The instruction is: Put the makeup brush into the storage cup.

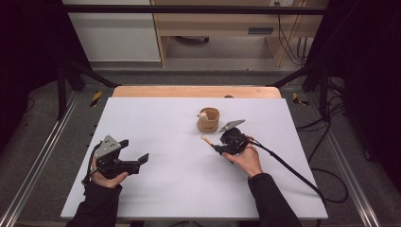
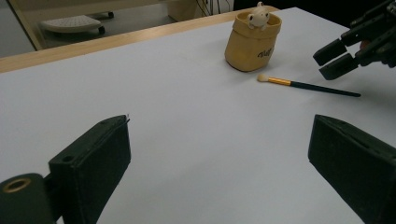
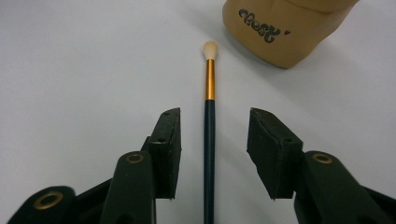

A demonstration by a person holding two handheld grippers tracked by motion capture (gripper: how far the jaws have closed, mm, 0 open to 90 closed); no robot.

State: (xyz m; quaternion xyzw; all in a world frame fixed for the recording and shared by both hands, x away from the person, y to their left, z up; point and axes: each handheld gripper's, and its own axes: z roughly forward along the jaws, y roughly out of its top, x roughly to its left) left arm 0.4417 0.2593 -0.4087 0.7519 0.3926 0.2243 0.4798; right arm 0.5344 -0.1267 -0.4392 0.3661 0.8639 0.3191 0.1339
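Your right gripper (image 3: 212, 154) has its fingers (image 3: 168, 149) spread a little way apart on either side of the dark handle of the brush (image 3: 209, 121), not touching it, with the brush lying flat on the white counter (image 1: 165, 142) and its pale tip just beside the tan pot (image 3: 285, 28). Your left gripper (image 2: 219, 172) rests well apart on the counter's left side, its fingers (image 2: 93, 163) spread wide and holding nothing, pointing toward the pot and brush.

We see a thin brush (image 3: 208, 135) lying flat on the white table. Its handle is dark, its ferrule gold, its pale tip near the tan cup (image 3: 285, 28).
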